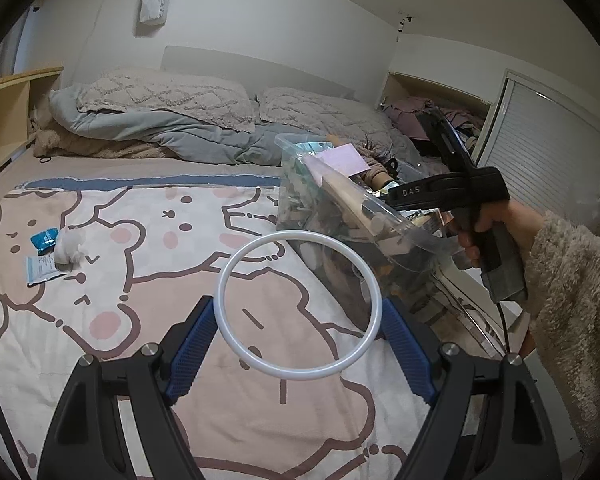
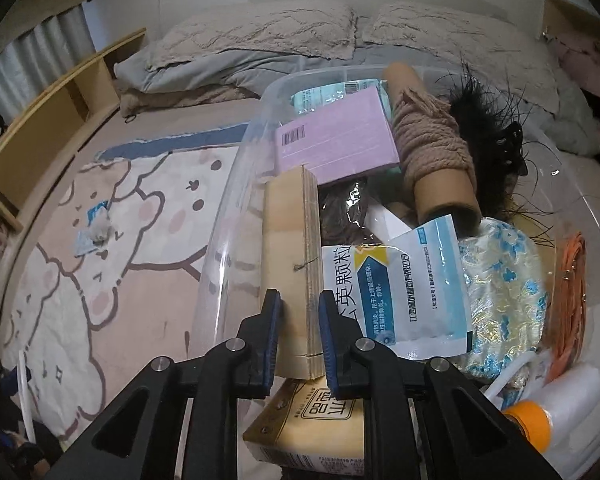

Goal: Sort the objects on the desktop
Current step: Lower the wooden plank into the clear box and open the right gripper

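A thin white ring (image 1: 225, 276) is held just above the bear-print blanket, and my left gripper (image 1: 298, 310) is shut on it, blue pads pressing its two sides. A clear plastic bin (image 2: 236, 184) full of odds and ends stands on the bed's right side. My right gripper (image 2: 300, 298) is shut on the lower end of a plywood board (image 2: 290, 232) that leans against the bin's left wall. In the left wrist view the bin (image 1: 296, 148) is seen with a hand (image 1: 480, 232) in a fluffy sleeve reaching the right gripper into it.
The bin holds a purple notepad (image 2: 336, 140), a rope-wound cardboard tube (image 2: 432, 148), a medicine sachet (image 2: 416, 280), black feathers (image 2: 488, 128) and an orange-capped bottle (image 2: 540, 416). A crumpled tissue (image 1: 70, 246) and blue packets (image 1: 44, 238) lie on the blanket. Pillows (image 1: 160, 96) are beyond.
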Motion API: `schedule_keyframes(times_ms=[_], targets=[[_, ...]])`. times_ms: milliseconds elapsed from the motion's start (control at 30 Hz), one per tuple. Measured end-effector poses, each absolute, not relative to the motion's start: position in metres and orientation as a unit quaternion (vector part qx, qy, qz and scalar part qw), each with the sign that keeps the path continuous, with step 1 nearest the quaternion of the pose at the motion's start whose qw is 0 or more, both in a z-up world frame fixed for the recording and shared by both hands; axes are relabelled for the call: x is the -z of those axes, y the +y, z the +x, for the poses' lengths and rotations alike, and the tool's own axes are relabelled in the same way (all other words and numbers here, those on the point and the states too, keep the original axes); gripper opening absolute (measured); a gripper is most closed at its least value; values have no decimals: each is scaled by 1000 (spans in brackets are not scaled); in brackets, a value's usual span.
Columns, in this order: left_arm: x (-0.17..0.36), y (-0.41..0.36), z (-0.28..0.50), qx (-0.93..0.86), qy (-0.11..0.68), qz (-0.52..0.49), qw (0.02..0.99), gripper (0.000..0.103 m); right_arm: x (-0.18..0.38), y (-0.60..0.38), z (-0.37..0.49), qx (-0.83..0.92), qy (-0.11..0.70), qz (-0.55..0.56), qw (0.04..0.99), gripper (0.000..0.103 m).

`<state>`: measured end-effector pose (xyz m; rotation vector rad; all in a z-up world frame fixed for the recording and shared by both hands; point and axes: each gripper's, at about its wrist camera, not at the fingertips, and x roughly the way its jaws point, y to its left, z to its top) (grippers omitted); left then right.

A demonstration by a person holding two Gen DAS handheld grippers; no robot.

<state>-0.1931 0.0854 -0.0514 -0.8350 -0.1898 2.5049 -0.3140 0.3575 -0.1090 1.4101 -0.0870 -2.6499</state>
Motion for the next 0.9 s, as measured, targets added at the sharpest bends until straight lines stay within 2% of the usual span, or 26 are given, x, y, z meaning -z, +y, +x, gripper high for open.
schedule_keyframes(times_ms=[267,533,767,900], targets=[[34,105,-189,-918,-70,-295,255,83,67,390,-256,920,-94,369,93,18],[7,147,-193,-915,-66,-276,286,83,18,430,-195,949,-107,280,97,18],[-7,194,-214,-906,-57,-285,308,83,13,454,-155,961,-95,243,95,18],[-9,226,-239,-907,-26,-299,295,83,21,462,-135,966,-87,226,93,18]])
